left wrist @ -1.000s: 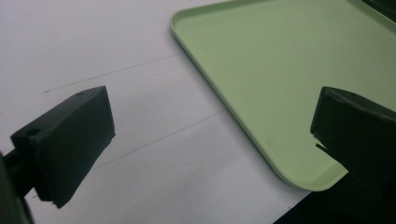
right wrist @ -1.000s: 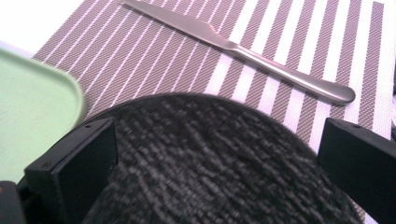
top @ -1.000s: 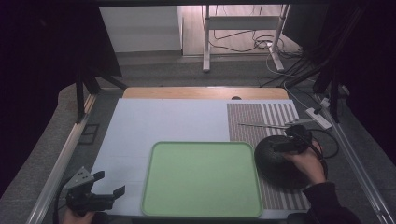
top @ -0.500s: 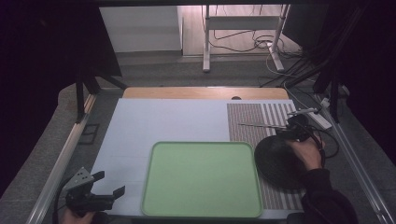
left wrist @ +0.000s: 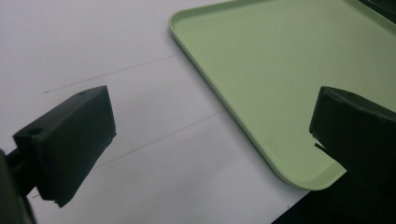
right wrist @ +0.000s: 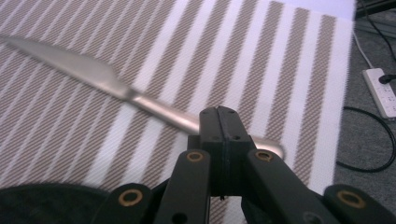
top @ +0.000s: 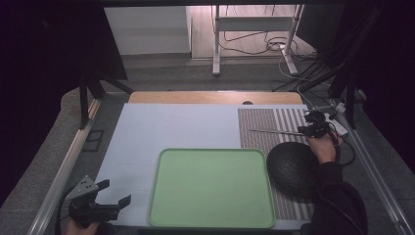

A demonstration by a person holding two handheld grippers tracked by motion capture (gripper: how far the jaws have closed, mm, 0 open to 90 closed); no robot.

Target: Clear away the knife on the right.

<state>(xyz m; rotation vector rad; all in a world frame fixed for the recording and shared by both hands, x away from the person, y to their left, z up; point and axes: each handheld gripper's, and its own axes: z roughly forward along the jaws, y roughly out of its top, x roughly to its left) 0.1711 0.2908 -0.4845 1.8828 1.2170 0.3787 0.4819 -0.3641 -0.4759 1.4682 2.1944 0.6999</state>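
The right gripper [right wrist: 219,116] is clamped on a knife [right wrist: 93,74] over the striped mat [top: 274,122] at two o'clock — nothing placed yet on the green tray [top: 210,188]. The left gripper [top: 110,196] waits wide apart at seven o'clock.

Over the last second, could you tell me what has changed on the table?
The right tool moved away from the person, off the black bowl towards the far right corner of the striped mat, shut on the knife. The left tool, bowl and green tray stayed put.
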